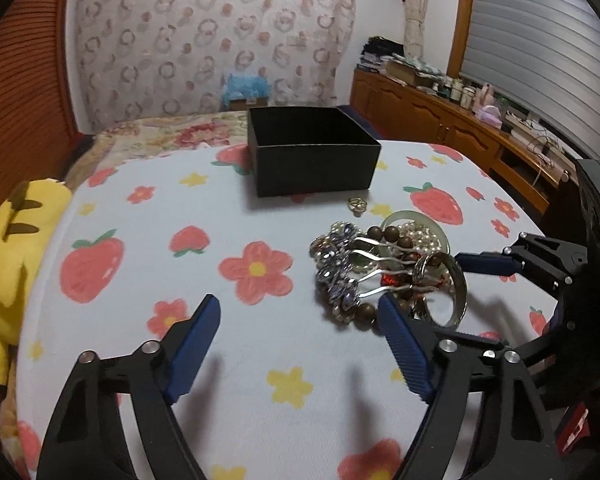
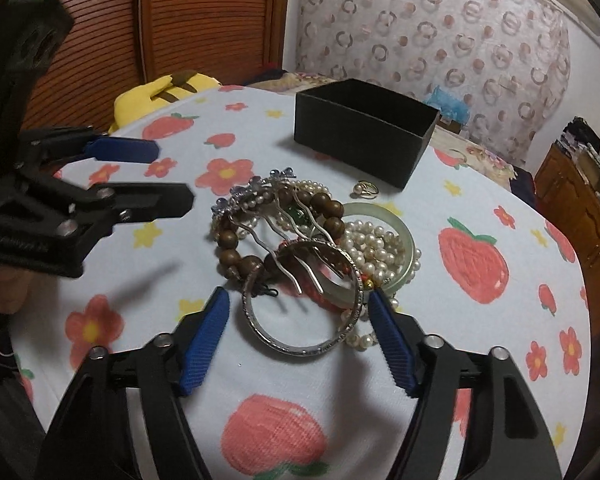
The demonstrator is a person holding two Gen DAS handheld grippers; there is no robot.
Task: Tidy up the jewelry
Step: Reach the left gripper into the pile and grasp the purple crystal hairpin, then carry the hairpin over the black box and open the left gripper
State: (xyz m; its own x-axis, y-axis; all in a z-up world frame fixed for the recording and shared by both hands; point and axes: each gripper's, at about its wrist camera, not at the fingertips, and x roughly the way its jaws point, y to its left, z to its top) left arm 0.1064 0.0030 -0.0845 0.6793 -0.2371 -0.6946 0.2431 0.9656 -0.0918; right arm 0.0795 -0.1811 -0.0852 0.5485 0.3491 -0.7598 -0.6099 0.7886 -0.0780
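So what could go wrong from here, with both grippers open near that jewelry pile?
1. The silver bangle lies between the right gripper fingers, but hairpin prongs and a red cord overlap it; lifting it may drag the tangle.
2. The pearl strand sits looped inside the jade bangle, so pulling either probably moves both.
3. The small ring lies loose beside the black box; it could be knocked off the table or missed.

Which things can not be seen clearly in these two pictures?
- Floor of the box: both views, hidden by its own walls.
- Ring: both views, too small to show any stone.
- Bottom of the jewelry pile: both views, covered by the bangle and hair fork.
- Plush toy: cut by the cloth edge.
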